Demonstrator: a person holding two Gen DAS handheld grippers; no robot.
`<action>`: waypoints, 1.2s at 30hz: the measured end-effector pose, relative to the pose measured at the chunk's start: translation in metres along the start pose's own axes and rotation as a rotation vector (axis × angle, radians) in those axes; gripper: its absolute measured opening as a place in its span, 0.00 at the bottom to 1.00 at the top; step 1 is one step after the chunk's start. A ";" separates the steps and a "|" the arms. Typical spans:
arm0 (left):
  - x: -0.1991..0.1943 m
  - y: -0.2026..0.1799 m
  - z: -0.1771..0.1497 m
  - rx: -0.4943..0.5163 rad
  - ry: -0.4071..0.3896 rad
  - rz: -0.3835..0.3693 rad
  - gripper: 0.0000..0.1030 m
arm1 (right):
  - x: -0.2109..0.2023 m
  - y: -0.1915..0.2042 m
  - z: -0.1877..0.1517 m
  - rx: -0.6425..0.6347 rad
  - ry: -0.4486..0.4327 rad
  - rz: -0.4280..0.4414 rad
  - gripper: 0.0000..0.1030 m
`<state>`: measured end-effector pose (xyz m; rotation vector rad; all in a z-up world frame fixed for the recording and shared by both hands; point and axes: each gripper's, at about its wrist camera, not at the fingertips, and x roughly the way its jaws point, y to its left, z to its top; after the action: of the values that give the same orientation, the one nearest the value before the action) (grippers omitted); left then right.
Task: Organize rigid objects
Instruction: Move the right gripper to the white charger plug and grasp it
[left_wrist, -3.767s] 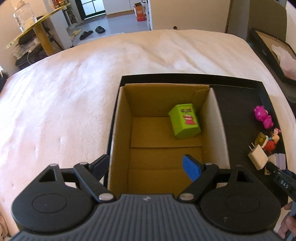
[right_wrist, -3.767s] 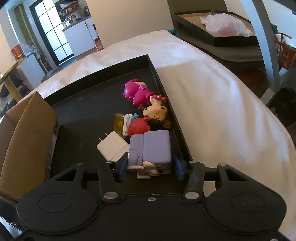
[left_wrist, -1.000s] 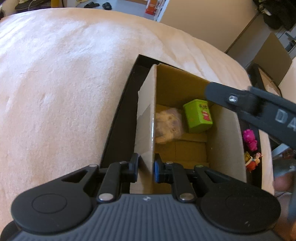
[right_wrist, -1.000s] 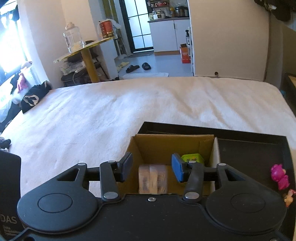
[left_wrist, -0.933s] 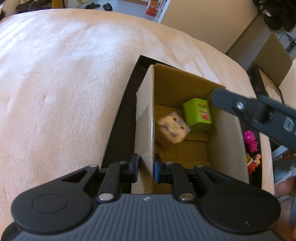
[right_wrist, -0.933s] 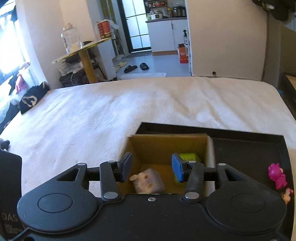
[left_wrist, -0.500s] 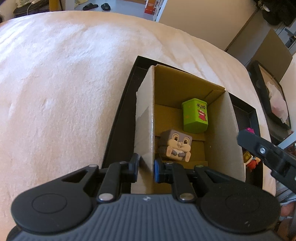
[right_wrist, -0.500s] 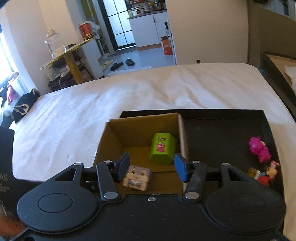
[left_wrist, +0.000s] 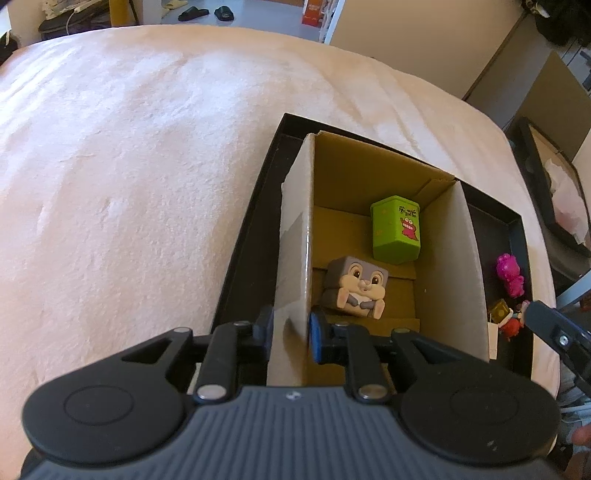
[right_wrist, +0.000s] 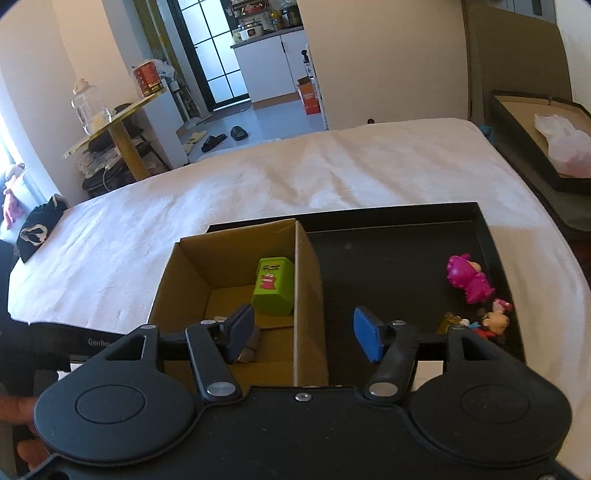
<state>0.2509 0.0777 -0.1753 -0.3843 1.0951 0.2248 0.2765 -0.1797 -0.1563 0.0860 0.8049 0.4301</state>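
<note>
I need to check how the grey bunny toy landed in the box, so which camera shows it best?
The left wrist view. There the grey bunny toy shows whole, face up, on the floor of the cardboard box beside the green tin. In the right wrist view, a gripper finger hides almost all of it, leaving a grey sliver.

From my right wrist view, the grey rabbit figure (right_wrist: 249, 345) sits mostly hidden behind my fingertip; the yellow item (right_wrist: 448, 320) at four o'clock stays unidentifiable.
</note>
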 end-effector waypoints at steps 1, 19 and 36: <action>-0.001 -0.002 0.000 0.006 0.000 0.005 0.26 | -0.002 -0.002 -0.001 0.000 -0.003 0.001 0.62; -0.018 -0.032 -0.003 0.062 -0.037 0.093 0.71 | -0.011 -0.060 -0.021 0.085 -0.014 0.018 0.73; -0.003 -0.048 -0.002 0.117 -0.044 0.196 0.75 | 0.036 -0.096 -0.048 0.092 0.068 -0.057 0.72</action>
<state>0.2658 0.0331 -0.1642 -0.1668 1.0977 0.3391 0.2970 -0.2570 -0.2365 0.1345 0.8926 0.3438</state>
